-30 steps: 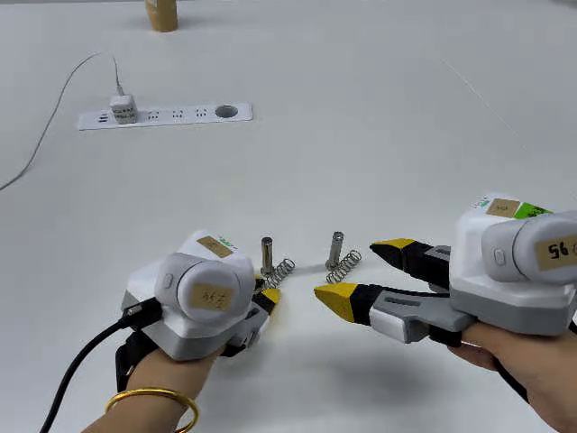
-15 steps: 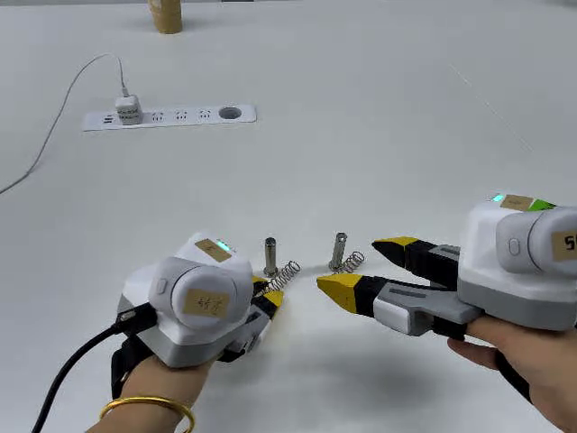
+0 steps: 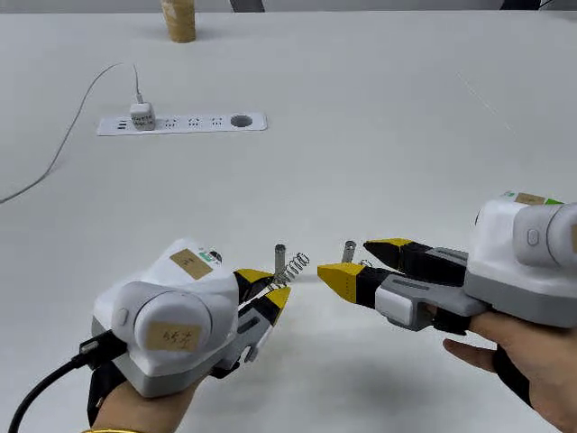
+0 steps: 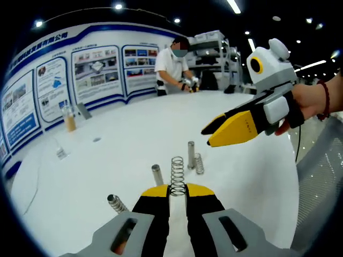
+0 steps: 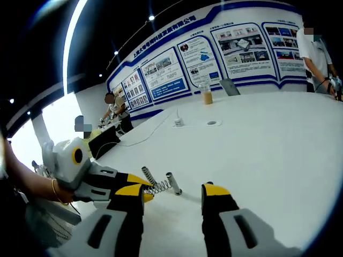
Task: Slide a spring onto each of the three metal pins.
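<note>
Head view puts the work close to the near edge of the white surface (image 3: pixel 379 135), well apart from the power strip (image 3: pixel 180 123) and the cup (image 3: pixel 179 18) toward the far left corner. The left hand-held gripper (image 3: pixel 269 286) is clamped on one end of a spring (image 3: pixel 297 266), so the free length sticks out past the tips with its open end leading. Held that way, the coil can be aimed like a sleeve at the top of the upright pin (image 3: pixel 280 256) just beside it. Left gripper view shows the spring rising straight from between the closed yellow tips, the pin just to its left and not yet inside the coil.

A second pin (image 3: pixel 349 251) stands nearer the right hand-held gripper (image 3: pixel 361 257), with a loose spring (image 3: pixel 364 263) leaning on it or lying just beside it; I cannot tell which. The right hand-held gripper's jaws stand apart and hold nothing, tips toward that second pin, probably ready to steady it or take the loose spring.

Low on the left of the left gripper view, a third pin (image 4: pixel 113 202) seems to wear coils already, though it is too small to be sure. By my reading, at least two pins are bare.
</note>
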`<action>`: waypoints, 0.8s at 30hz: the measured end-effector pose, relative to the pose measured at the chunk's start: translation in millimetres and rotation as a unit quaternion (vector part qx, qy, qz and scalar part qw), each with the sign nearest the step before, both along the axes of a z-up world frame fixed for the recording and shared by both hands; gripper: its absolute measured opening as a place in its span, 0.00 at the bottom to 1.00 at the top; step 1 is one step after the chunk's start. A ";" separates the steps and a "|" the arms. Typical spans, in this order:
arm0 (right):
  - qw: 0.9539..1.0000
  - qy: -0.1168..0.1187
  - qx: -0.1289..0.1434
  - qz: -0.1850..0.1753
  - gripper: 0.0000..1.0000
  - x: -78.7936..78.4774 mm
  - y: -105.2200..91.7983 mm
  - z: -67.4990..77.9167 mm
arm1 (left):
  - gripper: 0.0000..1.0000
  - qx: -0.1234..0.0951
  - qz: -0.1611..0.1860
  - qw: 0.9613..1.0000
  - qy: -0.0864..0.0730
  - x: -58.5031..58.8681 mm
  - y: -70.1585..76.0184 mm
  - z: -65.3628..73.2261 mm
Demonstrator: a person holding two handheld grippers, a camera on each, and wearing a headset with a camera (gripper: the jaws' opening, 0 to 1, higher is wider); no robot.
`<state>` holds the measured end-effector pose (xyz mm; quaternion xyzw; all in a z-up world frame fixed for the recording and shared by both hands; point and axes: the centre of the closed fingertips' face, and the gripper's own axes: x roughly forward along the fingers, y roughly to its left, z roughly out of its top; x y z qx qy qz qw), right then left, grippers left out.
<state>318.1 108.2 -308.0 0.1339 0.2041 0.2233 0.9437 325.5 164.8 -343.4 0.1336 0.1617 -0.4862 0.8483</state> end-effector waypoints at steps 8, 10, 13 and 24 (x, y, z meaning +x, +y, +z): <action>1.000 0.002 0.027 0.006 0.38 1.1 8.8 5.0 | 0.10 -0.031 -0.007 0.999 -0.016 -4.3 2.4 16.7; 0.999 0.002 0.033 0.008 0.36 0.9 11.7 6.6 | 0.10 -0.033 -0.010 0.999 -0.023 -5.6 3.2 19.5; 0.998 0.003 0.056 0.007 0.34 1.3 16.6 10.2 | 0.10 -0.038 -0.013 0.999 -0.030 -7.5 4.8 23.2; 0.991 0.017 0.133 -0.004 0.27 5.6 27.4 14.4 | 0.10 -0.079 -0.020 0.996 -0.039 -11.7 6.6 33.9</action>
